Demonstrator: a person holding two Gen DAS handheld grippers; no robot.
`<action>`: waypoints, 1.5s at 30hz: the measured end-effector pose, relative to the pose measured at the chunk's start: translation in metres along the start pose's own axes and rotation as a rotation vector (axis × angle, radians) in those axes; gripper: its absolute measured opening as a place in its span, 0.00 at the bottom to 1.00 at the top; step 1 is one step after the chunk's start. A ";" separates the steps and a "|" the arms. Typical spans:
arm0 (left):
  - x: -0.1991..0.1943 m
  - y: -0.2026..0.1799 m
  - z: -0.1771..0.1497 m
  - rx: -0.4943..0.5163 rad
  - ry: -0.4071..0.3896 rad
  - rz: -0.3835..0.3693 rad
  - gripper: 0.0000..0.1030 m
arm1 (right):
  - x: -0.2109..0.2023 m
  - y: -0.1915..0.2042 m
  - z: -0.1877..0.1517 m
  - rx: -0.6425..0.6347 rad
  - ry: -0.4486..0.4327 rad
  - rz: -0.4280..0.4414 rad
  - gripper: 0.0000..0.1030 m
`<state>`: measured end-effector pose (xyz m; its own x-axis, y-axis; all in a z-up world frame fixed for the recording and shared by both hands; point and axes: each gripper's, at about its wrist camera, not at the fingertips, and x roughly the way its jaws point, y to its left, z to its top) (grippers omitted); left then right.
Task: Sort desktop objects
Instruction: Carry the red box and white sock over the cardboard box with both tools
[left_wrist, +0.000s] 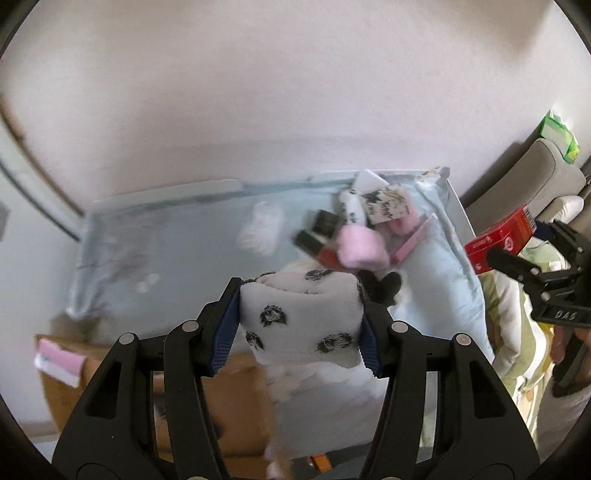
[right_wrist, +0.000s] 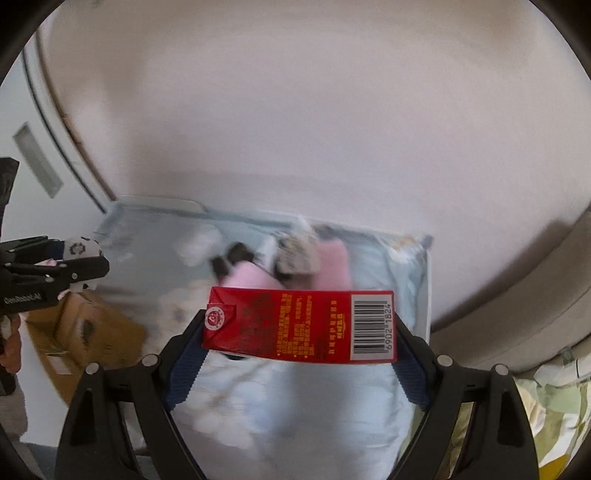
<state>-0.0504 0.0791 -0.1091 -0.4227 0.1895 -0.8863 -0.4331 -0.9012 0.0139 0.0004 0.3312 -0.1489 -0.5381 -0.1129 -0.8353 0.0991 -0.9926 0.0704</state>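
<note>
My left gripper (left_wrist: 300, 325) is shut on a rolled white sock with black spots (left_wrist: 299, 321), held above a light blue cloth-covered surface (left_wrist: 177, 251). My right gripper (right_wrist: 299, 332) is shut on a red carton with a barcode (right_wrist: 299, 325), held flat across the fingers; it also shows at the right of the left wrist view (left_wrist: 498, 240). A blurred pile lies at the far right of the blue surface: a pink roll (left_wrist: 360, 245), a red and black tube (left_wrist: 317, 247), a patterned white pouch (left_wrist: 388, 203) and a pink strip (left_wrist: 412, 240).
A brown cardboard box (left_wrist: 236, 406) stands below the blue surface on the left, with a pink and white item (left_wrist: 59, 358) on it. A white wall (left_wrist: 295, 110) is behind. A grey sofa (left_wrist: 535, 177) with a green pack (left_wrist: 559, 134) stands at the right.
</note>
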 end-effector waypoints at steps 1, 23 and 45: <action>-0.005 0.005 -0.003 -0.003 -0.006 0.004 0.51 | -0.005 0.010 0.003 -0.011 -0.006 0.008 0.85; -0.058 0.179 -0.103 -0.128 0.018 0.150 0.51 | 0.026 0.262 -0.003 -0.315 0.089 0.256 0.85; -0.034 0.205 -0.134 -0.175 0.080 0.131 0.73 | 0.063 0.297 -0.030 -0.311 0.212 0.264 0.85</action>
<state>-0.0175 -0.1643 -0.1380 -0.3990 0.0413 -0.9160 -0.2312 -0.9712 0.0569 0.0207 0.0309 -0.1968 -0.2811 -0.3159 -0.9062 0.4738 -0.8668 0.1552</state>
